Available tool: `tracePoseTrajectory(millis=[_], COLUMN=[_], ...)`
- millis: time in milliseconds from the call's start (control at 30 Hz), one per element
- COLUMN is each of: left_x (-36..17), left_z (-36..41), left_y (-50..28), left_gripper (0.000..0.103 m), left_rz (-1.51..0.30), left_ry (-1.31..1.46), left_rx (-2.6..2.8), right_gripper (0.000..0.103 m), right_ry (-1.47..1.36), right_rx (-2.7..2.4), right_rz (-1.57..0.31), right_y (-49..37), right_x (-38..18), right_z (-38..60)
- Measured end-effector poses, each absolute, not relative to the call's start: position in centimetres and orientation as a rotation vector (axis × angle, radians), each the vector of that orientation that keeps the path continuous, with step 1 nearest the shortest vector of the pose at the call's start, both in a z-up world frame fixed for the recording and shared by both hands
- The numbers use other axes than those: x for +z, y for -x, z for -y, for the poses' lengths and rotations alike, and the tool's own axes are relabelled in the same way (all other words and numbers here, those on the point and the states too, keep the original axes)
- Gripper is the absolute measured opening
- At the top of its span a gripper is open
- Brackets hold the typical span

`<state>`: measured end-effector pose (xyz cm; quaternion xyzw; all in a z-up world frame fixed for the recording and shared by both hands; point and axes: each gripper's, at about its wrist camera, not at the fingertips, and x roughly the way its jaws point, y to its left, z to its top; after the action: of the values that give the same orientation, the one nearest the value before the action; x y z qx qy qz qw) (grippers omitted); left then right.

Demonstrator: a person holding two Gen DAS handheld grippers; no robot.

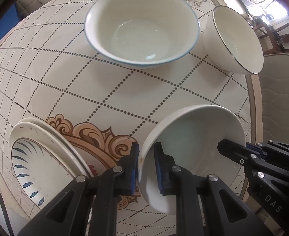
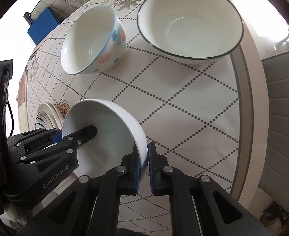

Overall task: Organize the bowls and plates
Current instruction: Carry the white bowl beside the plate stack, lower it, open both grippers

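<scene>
From the left wrist, your left claw (image 1: 146, 169) is pinched nearly shut on the near rim of the plain white ceramic bowl (image 1: 193, 129), one pad outside, one inside; your right claw (image 1: 233, 153) bites the same rim at three o'clock. The step in hand looks like carrying this bowl to nest it. The blue-rimmed flowered bowl (image 1: 142, 29) sits at twelve o'clock, the stacked blue-leaf plates (image 1: 36, 153) at eight.

From the right wrist, your right claw (image 2: 144, 163) is clamped tight on the rim, the bowl tilted over the patterned bench (image 2: 183, 102). The dark-rimmed white bowl (image 2: 191, 25) waits at one o'clock. Next, level the bowl above whichever bowl you choose, then release together.
</scene>
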<state>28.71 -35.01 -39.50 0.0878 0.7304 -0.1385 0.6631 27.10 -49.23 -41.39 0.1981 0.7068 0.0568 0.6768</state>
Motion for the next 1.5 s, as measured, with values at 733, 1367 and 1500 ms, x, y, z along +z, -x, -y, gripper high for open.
tracePoseTrajectory(millis=[733, 1367, 1500], left_x=[-42.9, -34.8, -33.2], left_z=[29.8, 24.4, 25.9], left_y=[-27.4, -29.9, -33.0], left_gripper=[0.014, 0.029, 0.030], left_rz=[-1.726, -1.536, -1.519], left_ry=[-0.164, -0.105, -0.074], left_rx=[-0.264, -0.168, -0.201], right_gripper=[0.009, 0.063, 0.084], right_ry=[-0.376, -0.460, -0.535], right_rx=[0.169, 0.123, 0.135], right_rz=[-1.666, -1.605, -1.548], right_y=[-26.5, -27.7, -29.7], right_x=[-43.6, -38.2, -36.3], right_z=[45.9, 50.1, 51.2])
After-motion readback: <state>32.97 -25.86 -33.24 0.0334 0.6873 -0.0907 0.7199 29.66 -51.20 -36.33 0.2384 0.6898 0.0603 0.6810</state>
